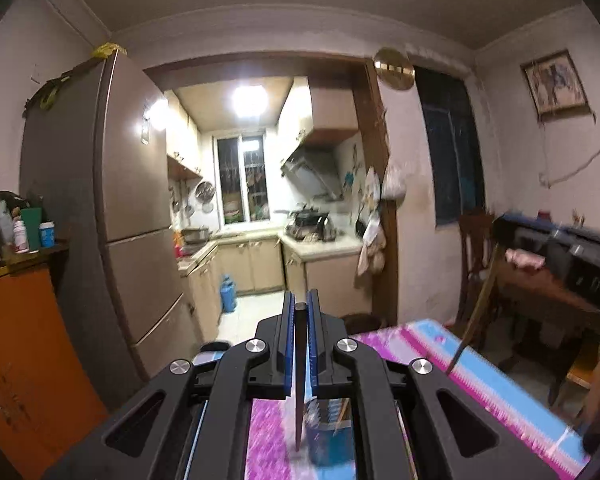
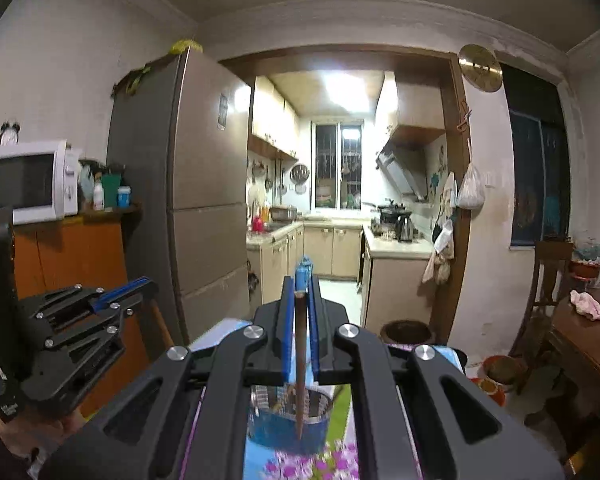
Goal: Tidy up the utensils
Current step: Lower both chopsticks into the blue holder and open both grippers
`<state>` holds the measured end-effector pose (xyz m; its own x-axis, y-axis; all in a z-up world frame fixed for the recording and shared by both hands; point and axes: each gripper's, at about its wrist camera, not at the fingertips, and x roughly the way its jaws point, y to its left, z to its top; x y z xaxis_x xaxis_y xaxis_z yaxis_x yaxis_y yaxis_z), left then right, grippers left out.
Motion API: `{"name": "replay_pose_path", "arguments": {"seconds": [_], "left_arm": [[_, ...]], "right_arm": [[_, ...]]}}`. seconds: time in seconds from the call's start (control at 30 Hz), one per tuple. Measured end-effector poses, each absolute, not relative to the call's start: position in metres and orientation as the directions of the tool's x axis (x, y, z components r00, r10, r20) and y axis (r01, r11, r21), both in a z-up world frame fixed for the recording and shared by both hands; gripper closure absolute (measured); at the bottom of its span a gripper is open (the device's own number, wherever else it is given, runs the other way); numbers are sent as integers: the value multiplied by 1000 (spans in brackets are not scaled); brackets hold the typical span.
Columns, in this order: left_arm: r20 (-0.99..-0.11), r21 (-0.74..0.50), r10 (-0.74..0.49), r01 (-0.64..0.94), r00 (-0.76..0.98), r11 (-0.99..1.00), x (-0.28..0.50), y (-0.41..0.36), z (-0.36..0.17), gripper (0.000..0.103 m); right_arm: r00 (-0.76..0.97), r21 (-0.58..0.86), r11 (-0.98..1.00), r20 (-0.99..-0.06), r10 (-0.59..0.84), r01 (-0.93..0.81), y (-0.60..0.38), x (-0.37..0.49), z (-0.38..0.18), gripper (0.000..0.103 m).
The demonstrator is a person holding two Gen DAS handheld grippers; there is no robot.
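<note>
Each gripper — left gripper (image 1: 300, 308), right gripper (image 2: 301, 292) — is clamped on one hanging chopstick (image 1: 299, 380) (image 2: 300, 376) above the blue utensil holder (image 2: 286, 420). Risk: a thin stick pivots between the pads and misses the holder — or tips it.

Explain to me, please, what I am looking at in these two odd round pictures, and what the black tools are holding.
No robot here: a person carries a hand-held two-finger tool in each hand, and each tool has a wide-angle camera looking along its fingers. One picture is from the left tool, the other from the right tool; each also shows the other tool at its edge. Both tools are shut, each on a thin brown chopstick hanging point down; the right tool's chopstick hangs over a blue utensil holder with a metal rim. The holder stands on a table with a pink and blue patterned cloth. Behind is a fridge and a kitchen.
</note>
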<state>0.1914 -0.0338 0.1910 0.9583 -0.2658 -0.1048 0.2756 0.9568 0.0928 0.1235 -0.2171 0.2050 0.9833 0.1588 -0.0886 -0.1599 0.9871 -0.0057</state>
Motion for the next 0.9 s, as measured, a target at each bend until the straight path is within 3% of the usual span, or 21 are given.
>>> {"name": "replay_pose_path", "arguments": {"seconds": [0.17,0.37,0.9], "left_arm": [[-34,14,-355,356,934,934,220,-43,207,96],[-33,-10,-367,367,930,930,261,-56,185,96],[-239,-7,-336,345,911,939,341,-59,81,96]], "right_arm": [[984,29,987,-75,160,-158,-215,155,205,98],[988,46,992,-93,125,-121,-213,196,179,98],[938,145,988,-329,106,-61,-218,270,91,98]]}}
